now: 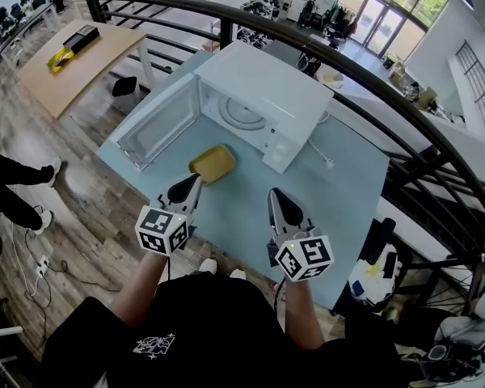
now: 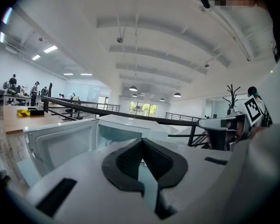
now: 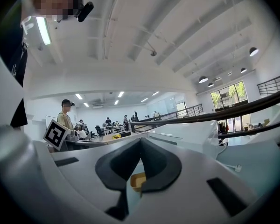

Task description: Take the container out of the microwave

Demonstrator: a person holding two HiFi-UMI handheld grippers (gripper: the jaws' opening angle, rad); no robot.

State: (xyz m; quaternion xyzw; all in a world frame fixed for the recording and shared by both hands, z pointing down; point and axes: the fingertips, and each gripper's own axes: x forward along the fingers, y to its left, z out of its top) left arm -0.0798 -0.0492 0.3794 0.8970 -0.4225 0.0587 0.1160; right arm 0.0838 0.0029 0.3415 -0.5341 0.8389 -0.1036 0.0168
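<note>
Resting just ahead of the left gripper (image 1: 190,186), the shallow yellow plastic container (image 1: 212,162) is seen on the pale blue tabletop (image 1: 347,176), outside the open white microwave (image 1: 267,87) beyond both tongs. Left jaws are pressed together, empty. The right gripper (image 1: 280,198), held alongside, is likewise closed on nothing.

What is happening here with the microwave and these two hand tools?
A person holds tongs in each hand over a light blue table. The white microwave stands with its door open, and the yellow container lies on the table in front of it, outside the oven. The left tongs and the right tongs are both shut and hold nothing. The left pair points at the container from close by.
</note>
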